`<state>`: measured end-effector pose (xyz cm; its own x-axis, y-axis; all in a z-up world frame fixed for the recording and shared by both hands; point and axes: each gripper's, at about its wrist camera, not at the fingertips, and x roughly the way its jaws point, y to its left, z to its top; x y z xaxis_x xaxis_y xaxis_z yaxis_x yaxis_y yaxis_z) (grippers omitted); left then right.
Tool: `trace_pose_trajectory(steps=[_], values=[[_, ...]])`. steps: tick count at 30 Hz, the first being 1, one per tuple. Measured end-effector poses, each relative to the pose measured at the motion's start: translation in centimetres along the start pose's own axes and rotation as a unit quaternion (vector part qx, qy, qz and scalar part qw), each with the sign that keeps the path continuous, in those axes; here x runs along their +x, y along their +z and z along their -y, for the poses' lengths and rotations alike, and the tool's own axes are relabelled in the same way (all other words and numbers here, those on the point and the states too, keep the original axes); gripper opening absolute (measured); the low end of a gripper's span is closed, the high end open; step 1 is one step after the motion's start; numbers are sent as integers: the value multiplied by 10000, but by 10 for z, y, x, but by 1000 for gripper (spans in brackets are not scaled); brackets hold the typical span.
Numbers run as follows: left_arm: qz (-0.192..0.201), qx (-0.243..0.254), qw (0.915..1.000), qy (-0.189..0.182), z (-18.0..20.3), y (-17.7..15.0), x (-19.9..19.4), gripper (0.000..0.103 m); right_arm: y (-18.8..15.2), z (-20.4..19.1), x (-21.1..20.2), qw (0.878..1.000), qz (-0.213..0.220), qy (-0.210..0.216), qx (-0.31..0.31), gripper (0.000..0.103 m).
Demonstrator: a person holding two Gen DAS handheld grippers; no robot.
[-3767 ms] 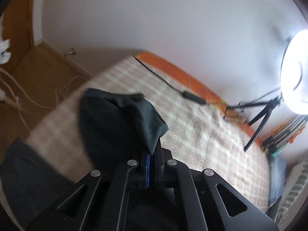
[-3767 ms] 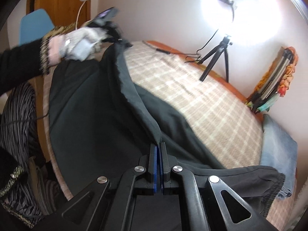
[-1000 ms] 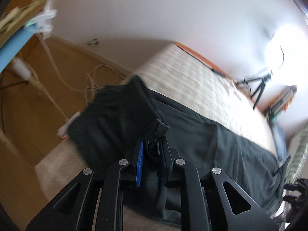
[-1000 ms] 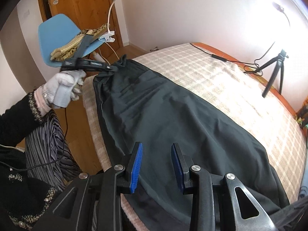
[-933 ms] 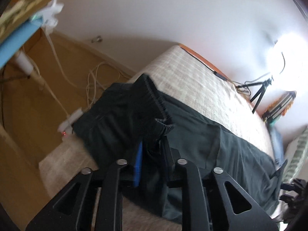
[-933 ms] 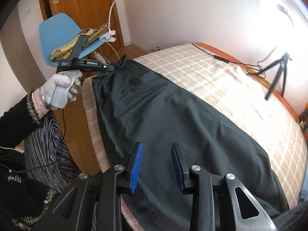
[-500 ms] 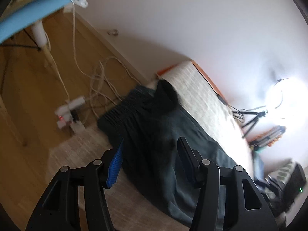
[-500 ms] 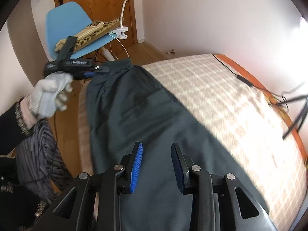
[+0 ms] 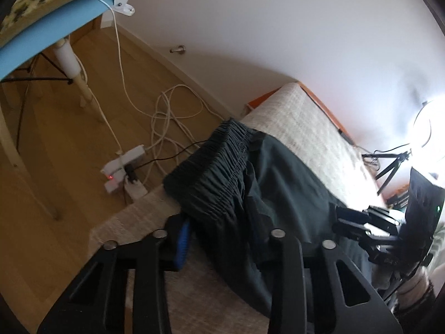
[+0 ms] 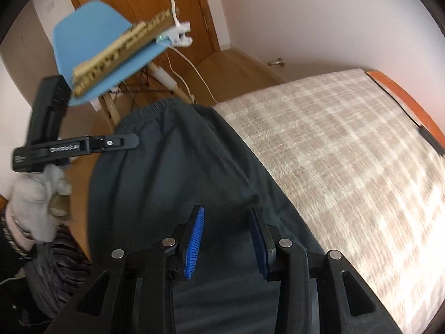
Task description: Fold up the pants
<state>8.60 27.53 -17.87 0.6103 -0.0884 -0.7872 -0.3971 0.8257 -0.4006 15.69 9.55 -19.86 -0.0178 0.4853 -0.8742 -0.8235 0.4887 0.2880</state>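
Dark pants (image 9: pixel 272 183) lie flat along the near edge of the bed, with the gathered waistband (image 9: pixel 211 164) at the bed's corner. My left gripper (image 9: pixel 219 236) is open and empty, its fingers either side of the waistband end, just above the cloth. My right gripper (image 10: pixel 226 236) is open and empty, hovering over the middle of the pants (image 10: pixel 172 172). The right wrist view shows the left gripper (image 10: pixel 130 140) beside the waistband (image 10: pixel 150 111), held by a gloved hand. The left wrist view shows the right gripper (image 9: pixel 342 220) farther along the pants.
The bed has a beige checked cover (image 10: pixel 347 144) with an orange edge (image 10: pixel 397 94). A blue chair (image 10: pixel 103 50) with a clip lamp (image 10: pixel 178 33) stands by the bed corner. A power strip and cables (image 9: pixel 122 169) lie on the wooden floor. A ring light on a tripod (image 9: pixel 392 164) stands at the far side.
Both grippers let go of the pants, which now lie flat on the bed. My left gripper opened and drew back from the waistband. My right gripper moved toward the waistband end.
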Motion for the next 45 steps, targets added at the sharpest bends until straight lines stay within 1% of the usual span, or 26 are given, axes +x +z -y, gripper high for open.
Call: trace_pose_trajectory(steps=[2, 5, 7, 8, 9, 11, 13, 14, 15, 16, 18, 20, 22, 24, 26, 28, 30, 31, 33, 34, 35, 36, 38, 41, 43, 45], values=[[63, 156, 9998, 115, 1, 0, -1, 22, 3, 4, 2, 10000, 37, -88, 20, 35], [138, 304, 9993, 170, 3, 1, -3, 20, 5, 10, -2, 9998, 141, -112, 91, 37], [145, 373, 9990, 216, 5, 1, -1, 20, 7, 11, 3, 9993, 43, -377, -56, 46], [153, 392, 9989, 213, 6, 1, -1, 19, 7, 11, 4, 9990, -7, -438, -113, 49], [172, 414, 9988, 220, 8, 1, -2, 18, 7, 11, 5, 9991, -51, -386, -145, 50], [192, 485, 9983, 264, 10, 1, -2, 17, 6, 11, 4, 9992, -56, -364, -174, 46], [216, 537, 9979, 292, 11, 1, -2, 16, 5, 10, 3, 9993, -85, -313, -207, 30], [227, 545, 9978, 288, 12, 1, -3, 15, 4, 8, 2, 9992, -107, -313, -233, 25], [248, 543, 9978, 273, 12, 2, -4, 14, 3, 5, 2, 9989, -116, -344, -304, 12], [263, 548, 9978, 250, 13, 2, -5, 13, 1, 1, 0, 9980, -103, -454, -432, 3], [374, 562, 9975, 190, 16, 4, -9, 12, 0, -4, -7, 9957, -12, -676, -628, 0], [613, 720, 9952, 246, 24, 7, -18, 11, 3, -5, -19, 9947, 188, -809, -607, 0], [764, 812, 9932, 341, 27, 13, -22, 11, 11, -2, -33, 9949, 447, -776, -471, 0], [714, 698, 9945, 329, 21, 17, -18, 11, 19, 0, -38, 9938, 585, -853, -402, 0], [548, 538, 9962, 408, 10, 21, -7, 11, 24, 0, -34, 9933, 577, -925, -374, 0], [368, 483, 9971, 462, 3, 21, 1, 11, 25, 2, -22, 9941, 455, -922, -351, 0], [265, 421, 9974, 519, -3, 21, 5, 13, 22, 3, -11, 9961, 266, -786, -308, 0], [252, 407, 9974, 530, -3, 20, 4, 15, 20, 3, -7, 9963, 206, -793, -274, 2], [305, 360, 9970, 619, -3, 21, 1, 26, 16, 4, -7, 9960, 217, -845, -195, 10], [336, 313, 9968, 647, -4, 21, -1, 29, 14, 5, -11, 9965, 262, -779, -128, 24], [355, 218, 9971, 638, -6, 22, -3, 35, 12, 5, -17, 9966, 331, -747, -69, 32], [359, 104, 9978, 553, -8, 22, -5, 37, 10, 5, -25, 9967, 408, -708, -24, 37], [373, -59, 9983, 436, -9, 22, -8, 37, 5, 4, -44, 9961, 588, -654, 100, 36], [504, 33, 9979, 405, -1, 19, -16, 37, -6, 5, -77, 9935, 863, -630, 401, 41], [602, 160, 9975, 326, 6, 18, -23, 37, -18, 5, -100, 9905, 1035, -690, 585, 51], [749, 215, 9968, 161, 13, 14, -32, 48, -31, 6, -122, 9866, 1195, -841, 729, 59]])
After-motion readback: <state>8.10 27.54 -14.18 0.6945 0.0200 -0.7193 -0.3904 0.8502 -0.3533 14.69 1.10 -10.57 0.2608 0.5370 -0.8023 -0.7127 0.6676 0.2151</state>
